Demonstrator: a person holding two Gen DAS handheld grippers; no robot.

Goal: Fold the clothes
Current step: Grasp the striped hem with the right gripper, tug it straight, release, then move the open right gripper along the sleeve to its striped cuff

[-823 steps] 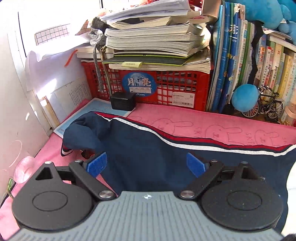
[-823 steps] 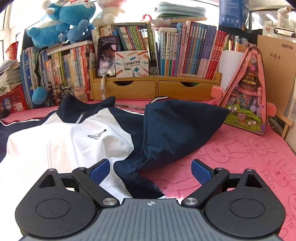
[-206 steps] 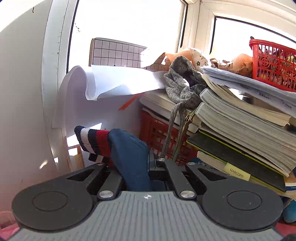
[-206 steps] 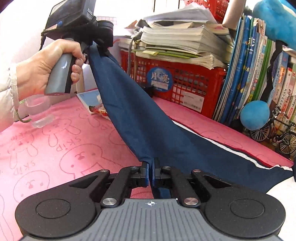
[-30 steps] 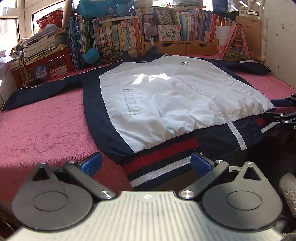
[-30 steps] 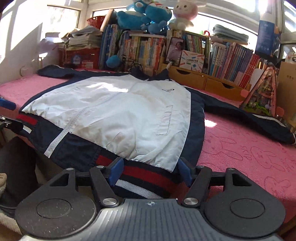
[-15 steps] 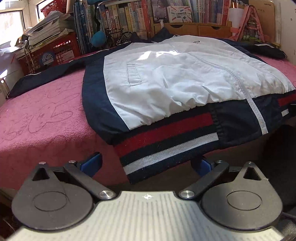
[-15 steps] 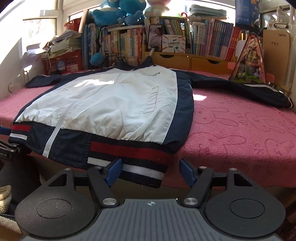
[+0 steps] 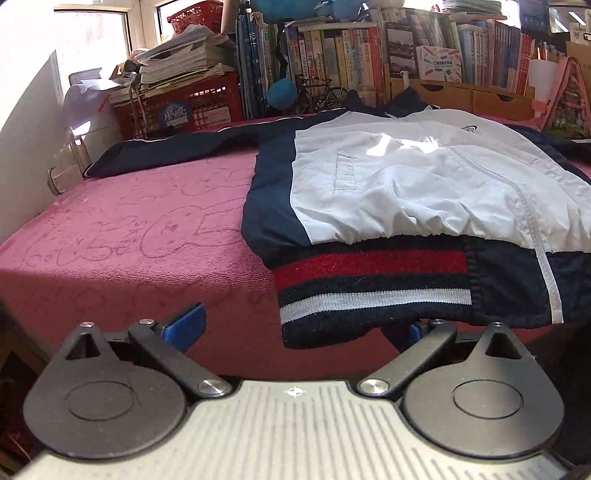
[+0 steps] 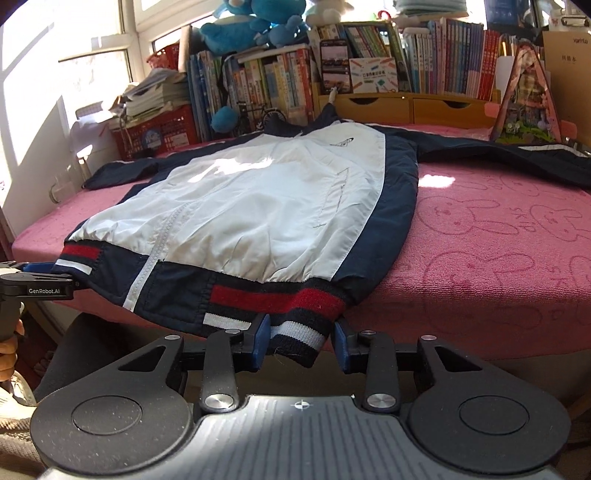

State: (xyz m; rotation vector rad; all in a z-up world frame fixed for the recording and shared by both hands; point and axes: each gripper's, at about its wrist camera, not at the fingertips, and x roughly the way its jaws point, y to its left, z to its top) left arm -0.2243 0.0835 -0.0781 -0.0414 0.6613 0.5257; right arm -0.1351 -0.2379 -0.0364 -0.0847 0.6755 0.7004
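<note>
A navy and white jacket [image 9: 406, 177] lies face up and spread flat on the pink bunny cloth [image 9: 140, 236], its striped hem hanging over the near edge. My left gripper [image 9: 303, 325] is open, its fingers level with the hem's left corner. It also shows at the left edge of the right wrist view [image 10: 37, 280]. The jacket [image 10: 266, 199] fills the right wrist view. My right gripper [image 10: 299, 339] is open with its blue pads either side of the hem's right corner, not closed on it.
Books [image 10: 443, 59], a red crate [image 9: 184, 107] with stacked papers, plush toys [image 10: 255, 26], wooden drawers [image 10: 406, 107] and a pink house model [image 10: 524, 96] line the back. A glass mug [image 9: 70, 166] stands at the far left. Both sleeves lie stretched out sideways.
Both grippers have moved in closer to the hem. The right gripper's jaws have narrowed around the hem's right corner. The left gripper has shifted left along the table edge.
</note>
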